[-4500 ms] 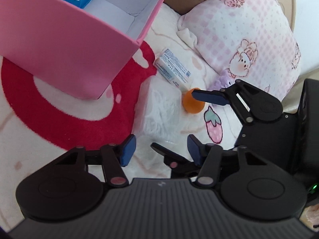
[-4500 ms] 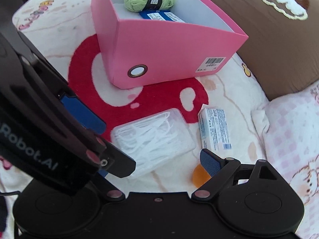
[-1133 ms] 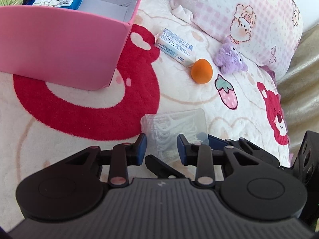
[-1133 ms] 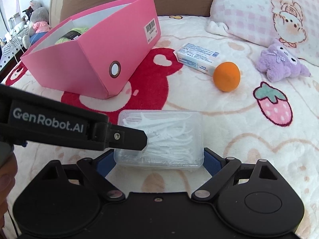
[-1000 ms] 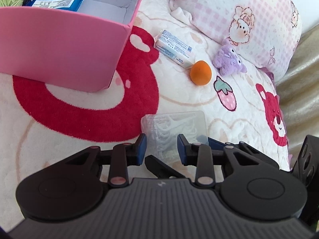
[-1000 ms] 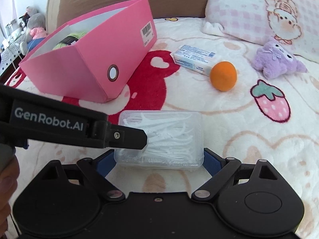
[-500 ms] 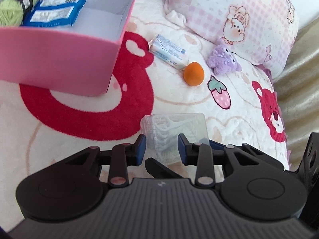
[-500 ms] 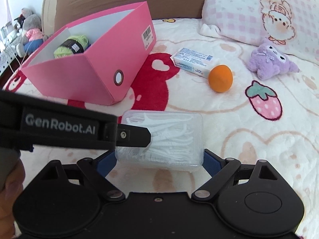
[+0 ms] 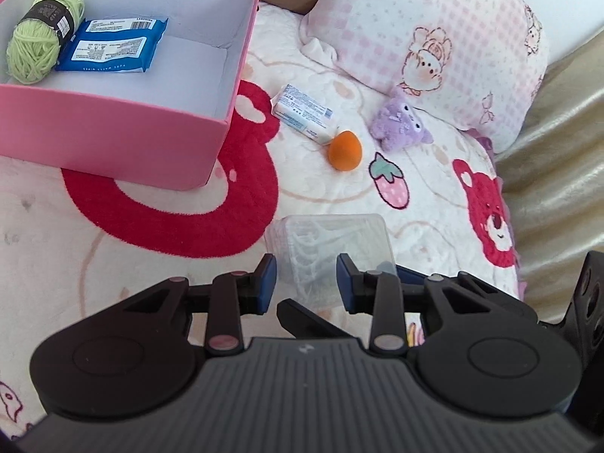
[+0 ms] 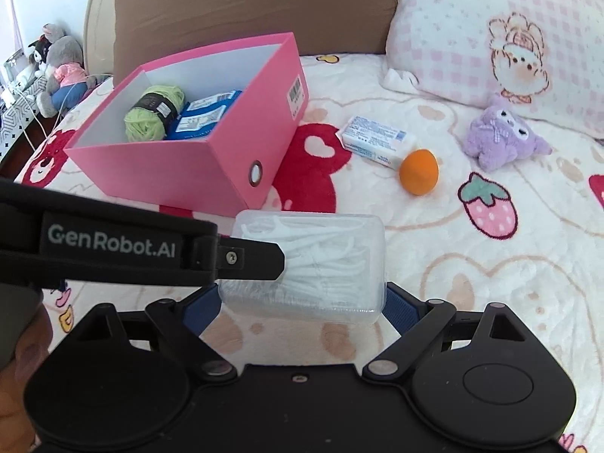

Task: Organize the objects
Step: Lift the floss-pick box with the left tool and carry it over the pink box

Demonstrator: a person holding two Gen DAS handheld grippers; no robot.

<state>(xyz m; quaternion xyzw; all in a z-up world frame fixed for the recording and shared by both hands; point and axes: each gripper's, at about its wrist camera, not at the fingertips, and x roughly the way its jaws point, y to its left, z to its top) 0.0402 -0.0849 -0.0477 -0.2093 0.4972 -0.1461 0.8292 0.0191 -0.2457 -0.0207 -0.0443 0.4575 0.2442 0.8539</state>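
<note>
A clear plastic box of white floss picks (image 10: 313,264) is held off the bed between the blue pads of my right gripper (image 10: 302,307), which is shut on it. It also shows in the left wrist view (image 9: 332,245). My left gripper (image 9: 305,283) is around the box's near end, its pads apart from the walls, open. A pink storage box (image 9: 113,143) holds green yarn (image 9: 37,53) and a blue wipes pack (image 9: 109,47); it also shows in the right wrist view (image 10: 211,173).
On the patterned blanket lie a white soap packet (image 10: 377,139), an orange sponge (image 10: 419,171) and a purple plush (image 10: 502,143). A pink checked pillow (image 10: 509,37) and a brown cushion (image 10: 245,7) stand behind. Stuffed toys (image 10: 60,71) sit at far left.
Both grippers have risen with the floss pick box, so the pink box's inside is now visible from above. The grip on the floss box is unchanged.
</note>
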